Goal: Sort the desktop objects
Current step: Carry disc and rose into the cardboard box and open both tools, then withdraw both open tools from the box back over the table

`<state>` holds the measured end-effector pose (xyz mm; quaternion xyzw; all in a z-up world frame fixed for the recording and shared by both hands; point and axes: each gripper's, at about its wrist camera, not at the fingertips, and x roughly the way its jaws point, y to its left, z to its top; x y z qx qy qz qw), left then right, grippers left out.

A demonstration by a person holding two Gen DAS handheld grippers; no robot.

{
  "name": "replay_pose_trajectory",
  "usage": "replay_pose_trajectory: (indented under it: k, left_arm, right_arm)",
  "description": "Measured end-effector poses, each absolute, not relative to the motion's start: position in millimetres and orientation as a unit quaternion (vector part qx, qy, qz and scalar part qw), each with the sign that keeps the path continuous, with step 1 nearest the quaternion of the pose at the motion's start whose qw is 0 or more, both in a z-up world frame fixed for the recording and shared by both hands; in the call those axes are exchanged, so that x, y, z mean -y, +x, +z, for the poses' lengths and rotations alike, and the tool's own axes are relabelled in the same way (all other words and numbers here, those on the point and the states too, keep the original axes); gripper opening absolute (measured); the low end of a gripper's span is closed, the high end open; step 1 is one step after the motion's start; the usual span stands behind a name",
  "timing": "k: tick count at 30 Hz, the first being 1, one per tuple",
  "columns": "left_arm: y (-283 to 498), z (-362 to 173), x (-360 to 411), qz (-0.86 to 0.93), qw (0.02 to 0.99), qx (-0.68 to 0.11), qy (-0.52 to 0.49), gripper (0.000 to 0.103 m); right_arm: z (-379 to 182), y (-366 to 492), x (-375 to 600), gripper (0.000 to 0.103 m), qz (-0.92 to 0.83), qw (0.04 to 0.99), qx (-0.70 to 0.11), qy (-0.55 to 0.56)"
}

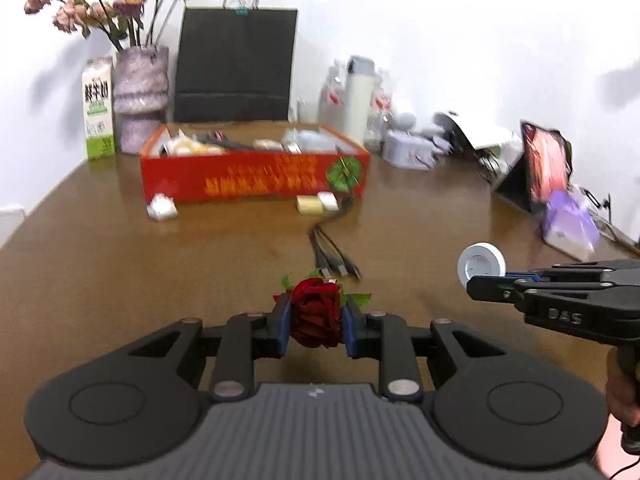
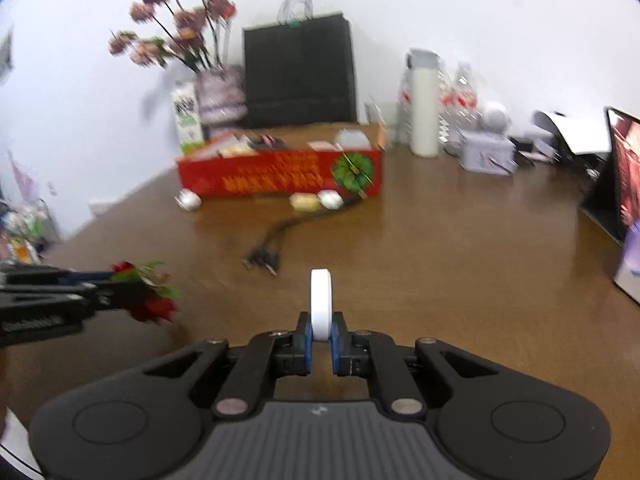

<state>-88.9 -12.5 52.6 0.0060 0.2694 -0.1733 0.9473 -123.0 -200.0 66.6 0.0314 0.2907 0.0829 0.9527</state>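
Holding both loads in front of the red box (image 1: 256,174): left gripper (image 1: 314,322) clamps a red rose (image 1: 316,312), right gripper (image 2: 321,332) pinches a white disc (image 2: 321,300) on edge. Both sit well short of the box, above the table (image 1: 120,272). Risks: disc grip is only at its lower rim, so it could pivot out; petals may crush; USB cable (image 1: 332,256) between grippers and box could snag.

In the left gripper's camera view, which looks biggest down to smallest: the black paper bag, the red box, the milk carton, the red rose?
1. Black paper bag
2. Red box
3. and 4. Milk carton and red rose look alike; the rose is much nearer, so unsure.
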Motion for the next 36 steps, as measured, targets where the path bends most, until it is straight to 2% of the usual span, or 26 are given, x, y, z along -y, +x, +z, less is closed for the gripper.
replay_pose_trajectory:
  k: [6,10,12,17,19,21,22,23,24,26,27,29,30,33,36]
  left_arm:
    - [-2.7,113.4,-2.7,-0.124,0.969,-0.213,0.029,0.026]
    - [96.4,138.9,-16.8,-0.102,0.967,-0.230,0.047,0.027]
    - [150.9,127.8,-17.7,-0.066,0.962,-0.255,0.072,0.027]
    - [249.8,83.3,-26.1,-0.056,0.921,-0.384,0.035,0.027]
    - [266.0,70.3,-21.4,-0.049,0.908,-0.412,0.050,0.035]
    - [281.8,57.1,-19.3,-0.031,0.896,-0.441,0.048,0.051]
    - [285.8,54.9,-18.7,-0.032,0.893,-0.446,0.045,0.055]
    - [284.4,55.2,-17.1,-0.038,0.895,-0.442,0.053,0.062]
    - [283.5,56.0,-15.9,-0.045,0.893,-0.445,0.053,0.072]
    - [279.3,56.6,-15.3,-0.068,0.886,-0.456,0.041,0.081]
    - [276.3,53.3,-11.4,-0.076,0.879,-0.468,0.050,0.083]
    - [266.4,48.6,-7.6,-0.064,0.879,-0.469,0.057,0.085]
    - [265.5,48.8,-7.9,-0.058,0.877,-0.475,0.052,0.084]
    - [261.7,52.8,-4.7,-0.041,0.873,-0.485,0.039,0.079]
    - [256.7,55.6,-1.0,-0.032,0.871,-0.488,0.034,0.078]
  right_arm:
    - [111.1,-55.9,189.6,0.008,0.138,0.956,-0.254,0.044]
    - [145.0,21.7,180.5,0.008,0.161,0.958,-0.233,0.045]
    - [152.3,74.7,174.2,0.008,0.175,0.951,-0.250,0.050]
    - [129.5,202.2,147.1,0.008,0.196,0.916,-0.344,0.069]
    - [114.0,231.6,137.5,0.008,0.219,0.895,-0.381,0.079]
    - [93.8,257.9,127.4,0.009,0.244,0.866,-0.431,0.076]
    - [85.1,267.2,124.4,0.012,0.238,0.855,-0.454,0.078]
    - [77.4,276.2,125.2,0.022,0.219,0.852,-0.468,0.079]
    - [74.8,278.8,127.4,0.028,0.202,0.856,-0.469,0.075]
    - [77.6,276.9,136.8,0.035,0.187,0.867,-0.457,0.072]
    - [82.4,271.4,144.2,0.038,0.182,0.874,-0.444,0.080]
    - [93.5,256.7,155.7,0.060,0.154,0.894,-0.414,0.072]
    - [96.4,248.9,157.6,0.064,0.135,0.905,-0.400,0.053]
    - [96.4,230.5,159.9,0.063,0.077,0.927,-0.366,-0.028]
    - [89.0,229.6,165.6,0.064,0.030,0.929,-0.364,-0.059]
